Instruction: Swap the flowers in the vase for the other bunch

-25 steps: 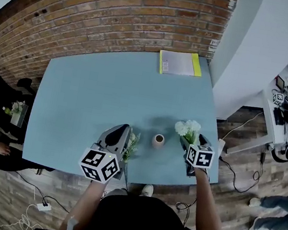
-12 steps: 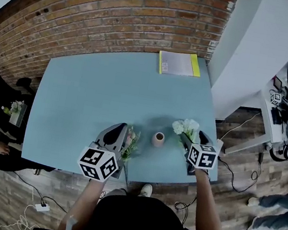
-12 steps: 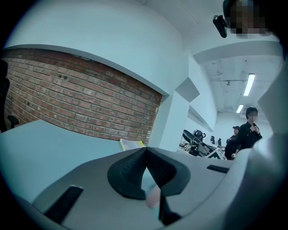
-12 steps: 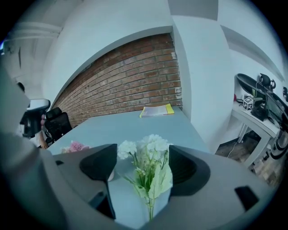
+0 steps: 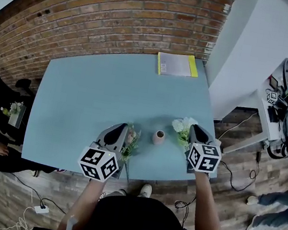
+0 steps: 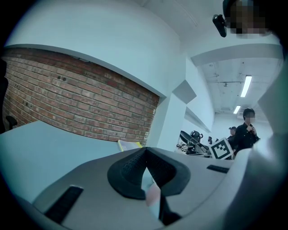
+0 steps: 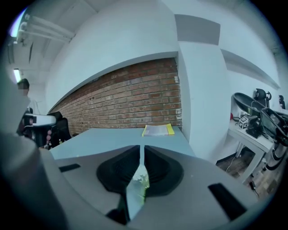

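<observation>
Evidently the white bunch point(image 5: 182, 126) is going to handle as light, soft and easily crushed, so the stems rather than the blooms are the place to be gripping. The right gripper point(image 5: 193, 132) has just been closing its jaws and is now pinching those stems, just right of the empty-looking vase point(image 5: 158, 137). That hand is tilting gently downward. The left gripper point(image 5: 125, 131) is lying near level, its jaws pinching the pinkish bunch point(image 5: 130, 143) just left of the vase.

Head view steeply down over blue table point(image 5: 110, 89); both gripper views low, toward shared brick wall point(image 7: 130, 103).
</observation>
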`<state>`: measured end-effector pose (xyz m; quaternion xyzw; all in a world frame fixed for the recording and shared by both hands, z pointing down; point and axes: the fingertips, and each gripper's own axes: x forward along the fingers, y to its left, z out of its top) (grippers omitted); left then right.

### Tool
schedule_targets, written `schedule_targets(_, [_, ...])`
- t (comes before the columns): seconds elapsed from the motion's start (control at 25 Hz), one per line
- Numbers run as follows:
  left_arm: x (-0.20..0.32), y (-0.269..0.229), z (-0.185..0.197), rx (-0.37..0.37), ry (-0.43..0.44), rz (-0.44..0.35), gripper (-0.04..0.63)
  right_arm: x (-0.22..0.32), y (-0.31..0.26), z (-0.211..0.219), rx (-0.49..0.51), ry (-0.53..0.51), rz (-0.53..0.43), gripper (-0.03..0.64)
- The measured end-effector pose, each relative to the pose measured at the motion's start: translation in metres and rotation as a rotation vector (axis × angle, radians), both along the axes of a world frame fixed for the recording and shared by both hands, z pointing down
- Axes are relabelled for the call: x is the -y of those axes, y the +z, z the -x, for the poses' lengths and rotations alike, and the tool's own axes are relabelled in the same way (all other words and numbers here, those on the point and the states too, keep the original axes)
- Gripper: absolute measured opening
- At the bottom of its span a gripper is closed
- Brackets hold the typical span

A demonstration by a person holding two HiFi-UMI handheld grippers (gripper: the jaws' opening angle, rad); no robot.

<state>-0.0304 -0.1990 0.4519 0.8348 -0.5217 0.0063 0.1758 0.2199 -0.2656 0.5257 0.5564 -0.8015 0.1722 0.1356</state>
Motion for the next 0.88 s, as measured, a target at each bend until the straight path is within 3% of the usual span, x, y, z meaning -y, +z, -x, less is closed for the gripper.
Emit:
schedule_targets(0.2, [-0.01, -0.006, 0.007, 0.02, 0.01, -0.012, 0.006, -0.011, -0.035, 0.019, 0.014, -0.027, -0.072, 0.014])
schedule_targets(0.56, [-0.036, -0.015, 0.025, 0.062, 0.043, -0.041, 0.006, -0.041, -0.08, 0.065, 0.073, -0.087, -0.179, 0.014])
schedule_targets(0.88, [-0.057, -0.023, 0.05, 0.056, 0.029, -0.067, 0.006, -0.064, -0.088, 0.101, 0.058, -0.115, -0.174, 0.014])
